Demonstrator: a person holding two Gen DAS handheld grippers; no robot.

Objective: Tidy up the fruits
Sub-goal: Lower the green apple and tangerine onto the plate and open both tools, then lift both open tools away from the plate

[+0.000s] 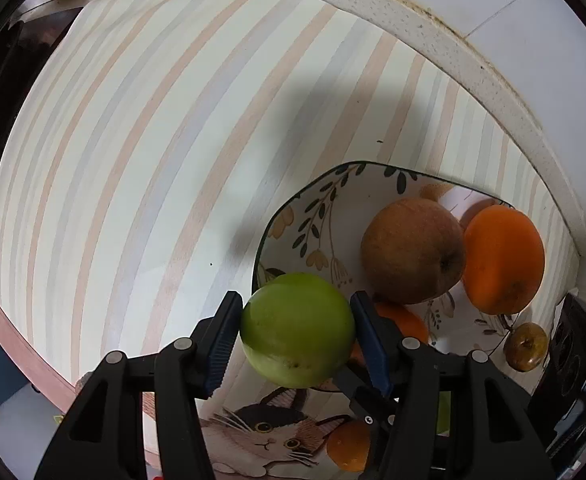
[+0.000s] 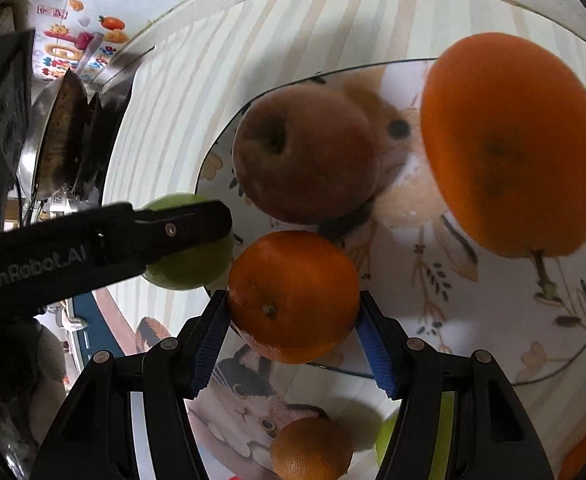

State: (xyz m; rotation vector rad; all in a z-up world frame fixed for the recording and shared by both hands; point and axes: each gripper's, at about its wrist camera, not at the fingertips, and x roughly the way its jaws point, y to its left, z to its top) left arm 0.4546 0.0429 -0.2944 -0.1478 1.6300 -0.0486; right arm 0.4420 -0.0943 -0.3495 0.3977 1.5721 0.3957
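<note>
Carrying 2 fruits at once, we hold a green apple [image 1: 297, 330] clamped in the left gripper [image 1: 295, 336], jaws part-open around it, above the rim of the flowered bowl [image 1: 289, 216]. Our right gripper [image 2: 293, 320] pinches an orange [image 2: 293, 296] over that bowl, which already holds a brown apple [image 1: 413, 250] and a persimmon [image 1: 503, 260]. Crowding risks knocking fruit onto the striped bench [image 1: 153, 160].

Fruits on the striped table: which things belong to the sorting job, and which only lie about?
Job:
green fruit in left gripper
orange in right gripper
brown apple
persimmon
floral plate
cat plate

Lying about:
pan
wall stickers
</note>
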